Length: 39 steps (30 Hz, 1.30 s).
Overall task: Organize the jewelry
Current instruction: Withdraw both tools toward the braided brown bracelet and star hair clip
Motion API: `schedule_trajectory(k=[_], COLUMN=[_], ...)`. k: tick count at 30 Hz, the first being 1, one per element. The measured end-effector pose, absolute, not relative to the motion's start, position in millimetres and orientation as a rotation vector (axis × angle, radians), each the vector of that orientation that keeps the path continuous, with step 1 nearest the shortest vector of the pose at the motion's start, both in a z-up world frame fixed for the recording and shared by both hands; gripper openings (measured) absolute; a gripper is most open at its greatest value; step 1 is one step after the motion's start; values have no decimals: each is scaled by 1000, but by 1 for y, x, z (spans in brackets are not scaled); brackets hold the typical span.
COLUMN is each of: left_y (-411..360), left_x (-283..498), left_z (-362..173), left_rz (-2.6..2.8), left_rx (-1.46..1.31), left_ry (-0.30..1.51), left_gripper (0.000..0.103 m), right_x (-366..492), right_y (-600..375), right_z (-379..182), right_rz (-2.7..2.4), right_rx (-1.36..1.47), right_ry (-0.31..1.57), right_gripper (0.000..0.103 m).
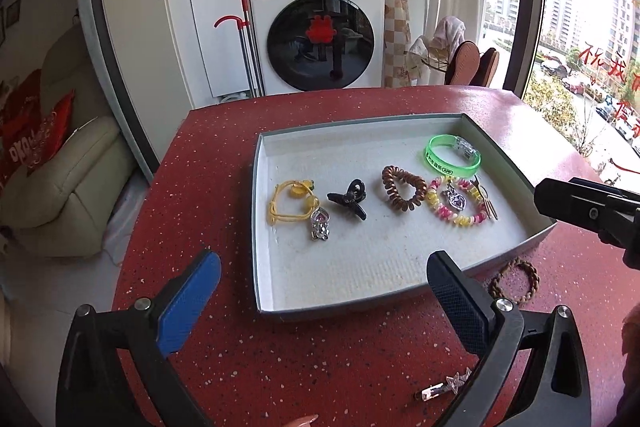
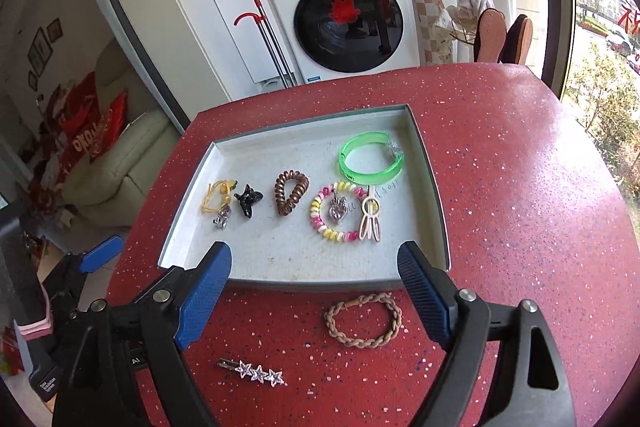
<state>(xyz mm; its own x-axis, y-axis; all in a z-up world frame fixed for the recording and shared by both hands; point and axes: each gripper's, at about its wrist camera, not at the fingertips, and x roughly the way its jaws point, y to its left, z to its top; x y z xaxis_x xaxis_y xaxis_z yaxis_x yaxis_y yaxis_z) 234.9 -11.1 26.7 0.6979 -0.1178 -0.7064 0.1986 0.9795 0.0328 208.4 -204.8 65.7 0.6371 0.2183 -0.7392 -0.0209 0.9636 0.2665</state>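
light: bright daylight from window (image 1: 580,27) at right | glare: window overexposed | shadows: soft | edges: fisheye-bent, dark corners

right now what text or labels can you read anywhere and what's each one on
"Panasonic": front panel of the washing machine.
"APP": after blurred characters on the green bracelet.
"Data Acquisition System": left gripper body, right wrist view.
Red Chinese characters on the window: cut off, unreadable.
Washer display digits, red cushion lettering, handwriting on the tray: too blurred.
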Motion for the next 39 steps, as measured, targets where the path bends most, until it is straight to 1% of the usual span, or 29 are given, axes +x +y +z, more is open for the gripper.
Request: schedule_trajectory(k=[3,7,12,16,33,39], left_y=[-12,-17,-31,-43,-71,-79], left_x=[219,195,168,157,166,170], left_z=[25,18,-4,-15,-26,-27], left_rz=[-197,-223,-273,-308,-372,-396], left_rx=[124,173,253,317,420,448], left_ry=[780,779,806,817,839,835], left_gripper=[103,103,103,103,103,103], right_x=[198,181,164,157,174,188], right_y=[-214,-220,-226,-235,-240,-232], right_z=[59,43,14,8,5,-2], right_rz=[143,125,88,61,22,25], right_rx=[275,247,225,222,188,152], right_ry=[908,949,1023,1038,1044,1071], right_gripper=[87,87,87,87,87,73])
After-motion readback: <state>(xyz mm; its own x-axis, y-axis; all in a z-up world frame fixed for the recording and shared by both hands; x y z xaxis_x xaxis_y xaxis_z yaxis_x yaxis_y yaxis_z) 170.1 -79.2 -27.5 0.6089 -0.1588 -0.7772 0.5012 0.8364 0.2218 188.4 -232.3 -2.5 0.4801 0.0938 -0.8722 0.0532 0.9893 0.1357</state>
